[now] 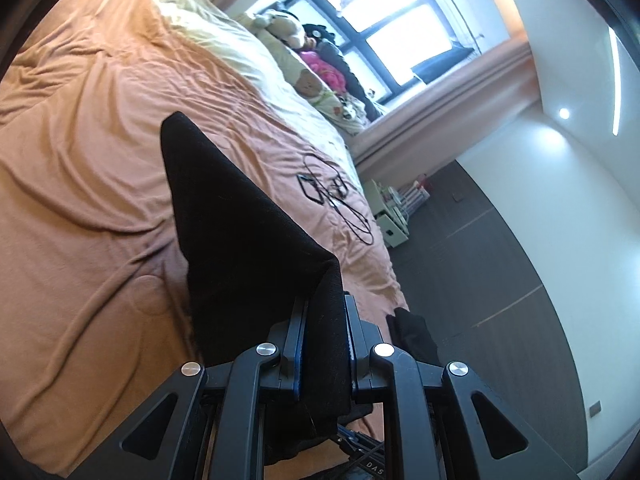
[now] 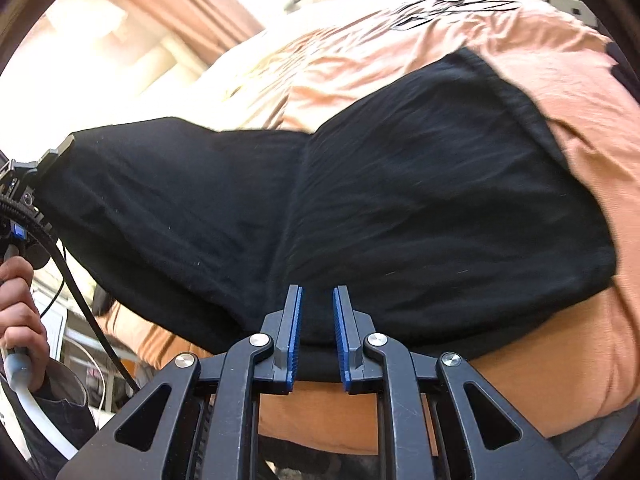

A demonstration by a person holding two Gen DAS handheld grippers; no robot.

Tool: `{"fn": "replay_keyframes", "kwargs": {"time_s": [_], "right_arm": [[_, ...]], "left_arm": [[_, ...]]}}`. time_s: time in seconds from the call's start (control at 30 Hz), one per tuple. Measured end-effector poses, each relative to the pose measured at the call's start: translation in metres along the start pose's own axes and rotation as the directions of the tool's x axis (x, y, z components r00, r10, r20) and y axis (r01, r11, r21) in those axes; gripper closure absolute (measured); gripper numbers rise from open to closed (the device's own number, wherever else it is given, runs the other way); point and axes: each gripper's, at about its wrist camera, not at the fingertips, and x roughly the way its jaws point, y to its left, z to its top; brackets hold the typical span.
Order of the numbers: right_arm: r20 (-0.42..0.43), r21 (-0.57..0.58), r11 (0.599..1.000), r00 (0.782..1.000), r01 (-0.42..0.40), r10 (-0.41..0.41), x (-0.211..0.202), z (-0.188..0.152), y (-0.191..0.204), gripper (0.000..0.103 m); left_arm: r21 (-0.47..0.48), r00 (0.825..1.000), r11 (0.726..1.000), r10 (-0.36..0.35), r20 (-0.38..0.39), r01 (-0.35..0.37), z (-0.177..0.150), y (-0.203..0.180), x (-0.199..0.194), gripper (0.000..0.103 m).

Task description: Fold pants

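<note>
1. Left gripper (image 1: 325, 334): clamped on the black pants (image 1: 248, 240), with fabric filling the gap between the blue-lined fingers (image 1: 299, 344). The cloth runs taut from the grip away across the bed.
2. In the right wrist view the left gripper (image 2: 60, 150) shows at the far left, pinching a corner of the pants (image 2: 360, 200) and lifting that end off the bedspread. The person's hand (image 2: 20, 304) holds its handle below, with a black cable (image 2: 92, 320) hanging beside it.
3. Right gripper (image 2: 318, 320): released, jaws parted with a plain gap between the blue pads (image 2: 340, 320). The tips sit over the near edge of the pants; whether the pads touch the cloth cannot be told.
4. Pants: lying on the orange bedspread (image 2: 592, 168), a fold or seam line running down the middle (left part raised, right part resting flat on the bed). Slight motion blur over the fabric.
5. Bedspread (image 1: 80, 160) is wrinkled and covers most of the bed. A cream sheet (image 1: 224, 40) lies at the far end.
6. A dark phone-like item (image 1: 310, 190) and tangled black cords (image 1: 344, 200) lie on the bedspread beyond the pants, well apart from them.
7. Stuffed toys (image 1: 288, 32) and a pink item (image 1: 324, 70) are piled at the head of the bed, by the window (image 1: 384, 12).
8. Dark floor (image 1: 500, 260) sits beside the bed, with a small white cabinet (image 1: 390, 220) near the bed corner.
</note>
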Motion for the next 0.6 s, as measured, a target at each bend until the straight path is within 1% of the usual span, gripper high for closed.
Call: {"fn": "replay_keyframes", "kwargs": {"time_s": [0.03,0.1,0.13,0.2,0.3,0.33,0.4,0.6], "right_arm": [[0.011,0.007,1.0,1.0,0.003,-0.003,-0.005,0.0,-0.003,0.079],[0.046,0.023,0.999,0.999,0.026,-0.027,-0.017,0.001,-0.012,0.056],[0.061,0.028,0.999,0.997,0.035,-0.036,-0.022,0.001,-0.016,0.053],[0.087,0.033,0.999,0.995,0.038,-0.041,-0.033,0.0,-0.021,0.051],[0.102,0.04,0.998,0.993,0.051,-0.055,-0.044,-0.004,-0.028,0.051],[0.105,0.044,0.998,0.993,0.054,-0.058,-0.046,-0.005,-0.029,0.049],[0.122,0.064,0.996,0.991,0.056,-0.064,-0.056,-0.008,-0.037,0.044],[0.159,0.127,0.99,0.984,0.056,-0.076,-0.075,-0.016,-0.059,0.043]], "left_arm": [[0.009,1.0,1.0,-0.007,-0.007,0.007,0.001,-0.006,0.005,0.086],[0.029,0.999,0.999,-0.02,-0.026,0.021,0.0,-0.018,0.015,0.086],[0.039,0.999,0.999,-0.025,-0.038,0.027,-0.001,-0.025,0.02,0.086],[0.064,0.998,0.997,-0.03,-0.06,0.034,-0.001,-0.038,0.029,0.086],[0.106,0.995,0.993,-0.033,-0.09,0.042,-0.003,-0.059,0.044,0.086],[0.113,0.995,0.993,-0.035,-0.098,0.046,-0.004,-0.063,0.048,0.086],[0.133,0.992,0.99,-0.04,-0.119,0.056,-0.006,-0.075,0.059,0.086],[0.166,0.982,0.983,-0.05,-0.184,0.081,-0.019,-0.101,0.093,0.086]]}}
